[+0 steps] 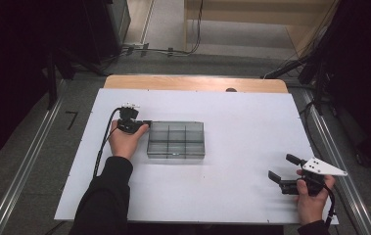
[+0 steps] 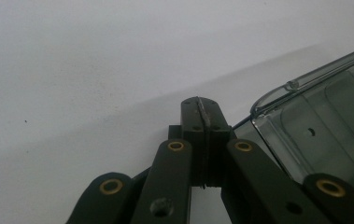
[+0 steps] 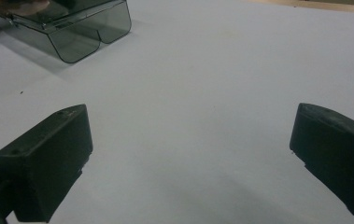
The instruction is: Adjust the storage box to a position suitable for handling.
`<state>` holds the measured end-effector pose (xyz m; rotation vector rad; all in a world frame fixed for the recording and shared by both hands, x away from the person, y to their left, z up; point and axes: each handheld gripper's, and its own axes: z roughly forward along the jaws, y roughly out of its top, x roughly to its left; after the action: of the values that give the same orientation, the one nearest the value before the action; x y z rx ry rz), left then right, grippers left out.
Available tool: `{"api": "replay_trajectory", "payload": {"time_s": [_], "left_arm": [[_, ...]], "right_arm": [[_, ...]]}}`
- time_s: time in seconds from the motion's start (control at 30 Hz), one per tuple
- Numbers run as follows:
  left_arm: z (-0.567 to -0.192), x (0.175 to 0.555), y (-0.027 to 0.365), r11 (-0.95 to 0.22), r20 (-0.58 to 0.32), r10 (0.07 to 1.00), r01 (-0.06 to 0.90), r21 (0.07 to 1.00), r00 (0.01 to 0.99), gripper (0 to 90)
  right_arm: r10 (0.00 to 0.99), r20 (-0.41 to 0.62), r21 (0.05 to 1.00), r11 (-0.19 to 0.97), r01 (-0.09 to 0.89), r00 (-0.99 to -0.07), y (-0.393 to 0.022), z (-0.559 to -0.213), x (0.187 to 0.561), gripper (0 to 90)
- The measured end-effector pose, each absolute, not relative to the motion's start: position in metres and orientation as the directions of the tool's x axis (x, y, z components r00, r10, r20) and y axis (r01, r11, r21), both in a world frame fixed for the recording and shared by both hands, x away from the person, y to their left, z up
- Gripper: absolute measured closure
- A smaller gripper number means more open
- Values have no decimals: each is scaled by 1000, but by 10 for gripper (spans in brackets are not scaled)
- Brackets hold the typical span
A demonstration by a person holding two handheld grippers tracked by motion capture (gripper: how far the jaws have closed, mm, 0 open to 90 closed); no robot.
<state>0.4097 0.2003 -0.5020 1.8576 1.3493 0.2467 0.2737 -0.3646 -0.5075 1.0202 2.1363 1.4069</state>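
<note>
- The left claw (image 1: 146, 122) is seen in the high view at the left end of a clear compartment box (image 1: 175, 139); its jaws are pressed flat together, with nothing between them.
- In the left gripper view, the clenched left claw (image 2: 202, 109) is seen just beside the rounded corner of the box (image 2: 315, 121), above the white table (image 2: 95, 70).
- The box is placed left of the table's (image 1: 251, 122) middle; six compartments can be made out.
- The right claw (image 1: 282, 169) is held released near the table's right front corner, well apart from the box (image 3: 79, 28).
</note>
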Motion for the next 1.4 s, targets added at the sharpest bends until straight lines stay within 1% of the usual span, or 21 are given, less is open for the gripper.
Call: {"api": "replay_trajectory", "payload": {"time_s": [0.13, 0.37, 0.83, 0.93, 1.27, 1.4], "left_arm": [[-502, 410, 201, -102, -293, 862, 708, 699, 414, 900], [-503, 409, 199, -120, -267, 869, 703, 701, 416, 900], [-503, 405, 184, -159, -253, 853, 690, 707, 456, 900], [-503, 405, 182, -155, -266, 847, 692, 706, 461, 900], [-498, 397, 171, -174, -270, 832, 691, 702, 484, 900], [-496, 390, 169, -141, -301, 834, 705, 695, 463, 900]], "right_arm": [[749, 58, 900, 248, 360, -660, -363, -508, 274, 0], [749, 60, 900, 245, 360, -660, -363, -508, 274, 0], [747, 60, 900, 246, 359, -662, -363, -508, 274, 0], [748, 60, 900, 246, 361, -661, -363, -508, 274, 0], [748, 60, 900, 246, 361, -661, -363, -508, 274, 0], [747, 60, 900, 247, 359, -663, -363, -508, 274, 0]]}}
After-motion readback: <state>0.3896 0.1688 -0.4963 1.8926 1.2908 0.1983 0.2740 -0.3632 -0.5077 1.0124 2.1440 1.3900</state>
